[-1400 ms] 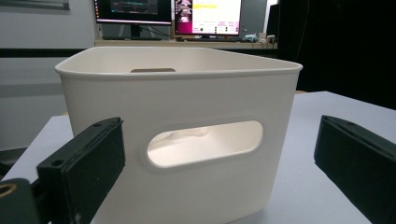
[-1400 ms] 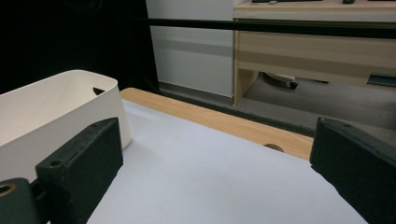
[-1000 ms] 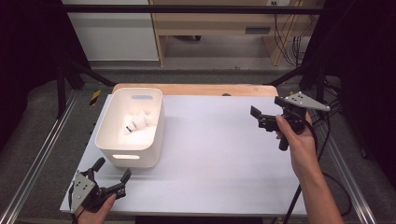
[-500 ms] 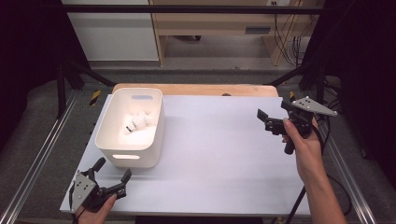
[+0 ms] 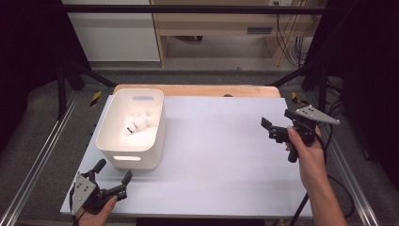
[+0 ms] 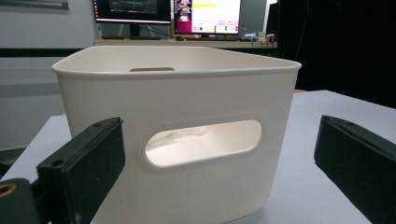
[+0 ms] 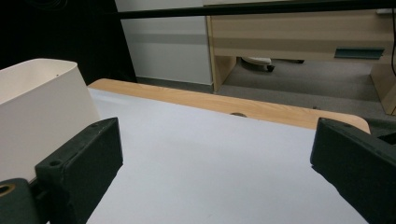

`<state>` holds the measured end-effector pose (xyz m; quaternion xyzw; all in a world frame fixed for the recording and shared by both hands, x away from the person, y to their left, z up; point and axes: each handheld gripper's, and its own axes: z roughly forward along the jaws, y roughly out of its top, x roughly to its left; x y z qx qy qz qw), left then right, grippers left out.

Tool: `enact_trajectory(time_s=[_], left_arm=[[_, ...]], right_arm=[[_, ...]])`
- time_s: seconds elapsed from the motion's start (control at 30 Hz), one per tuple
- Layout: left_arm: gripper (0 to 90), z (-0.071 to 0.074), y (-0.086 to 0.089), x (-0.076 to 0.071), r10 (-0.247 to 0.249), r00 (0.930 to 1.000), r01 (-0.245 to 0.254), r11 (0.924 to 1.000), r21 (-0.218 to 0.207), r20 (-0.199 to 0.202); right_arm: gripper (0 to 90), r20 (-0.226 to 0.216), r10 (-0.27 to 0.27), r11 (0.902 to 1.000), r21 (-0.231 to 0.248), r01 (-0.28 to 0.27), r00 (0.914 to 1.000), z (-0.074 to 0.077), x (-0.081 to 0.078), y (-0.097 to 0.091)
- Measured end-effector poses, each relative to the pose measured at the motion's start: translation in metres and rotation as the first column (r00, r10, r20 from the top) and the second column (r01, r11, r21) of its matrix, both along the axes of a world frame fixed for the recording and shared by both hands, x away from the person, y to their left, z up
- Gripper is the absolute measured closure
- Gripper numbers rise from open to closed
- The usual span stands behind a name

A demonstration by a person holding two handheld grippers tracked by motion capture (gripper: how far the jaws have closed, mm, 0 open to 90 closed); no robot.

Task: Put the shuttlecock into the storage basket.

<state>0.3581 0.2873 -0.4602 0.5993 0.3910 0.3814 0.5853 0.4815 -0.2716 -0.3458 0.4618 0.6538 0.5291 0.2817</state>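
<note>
A white plastic bin (image 5: 121,145) with handle slots stands on the left part of the white table (image 5: 216,155). A few small white items (image 5: 139,123) lie inside it. My left gripper (image 5: 113,171) rests at the table's near left corner, open and empty, pointing at the bin's near wall. In the left gripper view the bin (image 6: 187,88) stands close ahead between the wide-apart jaws of that gripper (image 6: 219,154). My right gripper (image 5: 268,128) hovers over the table's right side, open and empty, pointing left. The right gripper (image 7: 215,154) view has the bin (image 7: 37,107) at its left.
A wooden board edge (image 5: 197,90) runs along the table's far side. Metal frame rails (image 5: 42,160) flank the table on both sides. A black cable (image 5: 341,188) trails from the right gripper. Open white surface lies between the bin and the right gripper.
My right gripper has drifted a little to the right and toward the near edge. The left gripper and the bin have not moved.
</note>
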Motion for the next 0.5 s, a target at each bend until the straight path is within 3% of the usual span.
enact_trajectory(time_s=[0.5], left_arm=[[2.0,0.000,-0.001,0.000,-0.001,1.0000,0.001,1.0000,0.000,-0.002]], right_arm=[[2.8,-0.028,0.000,1.0000,0.007,0.000,0.9996,-0.023,-0.011,-0.003]])
